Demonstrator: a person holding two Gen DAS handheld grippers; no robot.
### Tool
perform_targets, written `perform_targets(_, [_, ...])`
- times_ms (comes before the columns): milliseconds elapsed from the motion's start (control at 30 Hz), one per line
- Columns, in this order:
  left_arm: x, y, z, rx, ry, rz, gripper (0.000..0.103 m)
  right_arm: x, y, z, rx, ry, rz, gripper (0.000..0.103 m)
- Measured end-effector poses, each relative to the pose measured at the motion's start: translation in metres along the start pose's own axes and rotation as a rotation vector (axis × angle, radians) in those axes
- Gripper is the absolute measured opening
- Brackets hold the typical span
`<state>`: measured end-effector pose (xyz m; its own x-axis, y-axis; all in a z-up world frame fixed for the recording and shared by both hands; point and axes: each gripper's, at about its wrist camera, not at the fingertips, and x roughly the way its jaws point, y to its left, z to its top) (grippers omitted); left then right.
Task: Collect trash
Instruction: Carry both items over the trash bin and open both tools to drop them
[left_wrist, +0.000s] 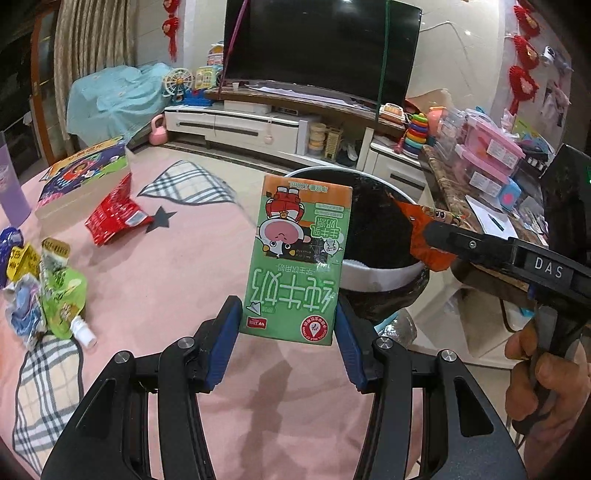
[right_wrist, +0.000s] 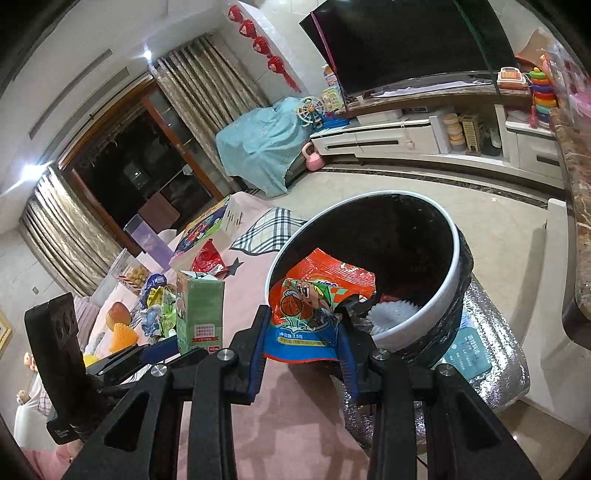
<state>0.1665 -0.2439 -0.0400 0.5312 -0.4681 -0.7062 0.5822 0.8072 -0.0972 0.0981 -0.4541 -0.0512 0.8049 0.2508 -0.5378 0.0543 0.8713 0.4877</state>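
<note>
1. Both sets of jaws are pinching trash: the left gripper (left_wrist: 286, 326) clamps the lower end of a green milk carton (left_wrist: 295, 258), and the right gripper (right_wrist: 303, 354) clamps an orange snack wrapper (right_wrist: 317, 310).
2. Beyond both loads stands the trash bin (left_wrist: 384, 275), white-rimmed with a black liner, just past the right edge of the pink table (left_wrist: 147, 280).
3. From the left jaws the carton's long axis runs up and away, its far end short of the bin's near rim; I judge it needs carrying forward and right before release.
4. The wrapper's upper part already overlaps the bin mouth in the right wrist view, so the right hand (left_wrist: 543, 373) seems nearer to dropping.
5. Crossing in from the right, the right gripper lies beside the carton's path; the two loads could collide over the opening.
6. More trash waits near the table's left edge: crumpled pouches (left_wrist: 55, 291), a red packet (left_wrist: 114, 218) and a colourful box (left_wrist: 81, 177).
</note>
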Motion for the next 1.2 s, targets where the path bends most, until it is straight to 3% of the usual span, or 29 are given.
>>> perform_targets(567, [0.023,-0.025,0.041,0.066,0.0,-0.01,0.05,0.011,-0.015,0.026,0.004,-0.005,-0.03,0.035])
perform_targets(1200, [0.071,-0.036,0.068,0.072,0.084,-0.028,0.05,0.025,-0.034,0.042,0.023,0.039,-0.062,0.035])
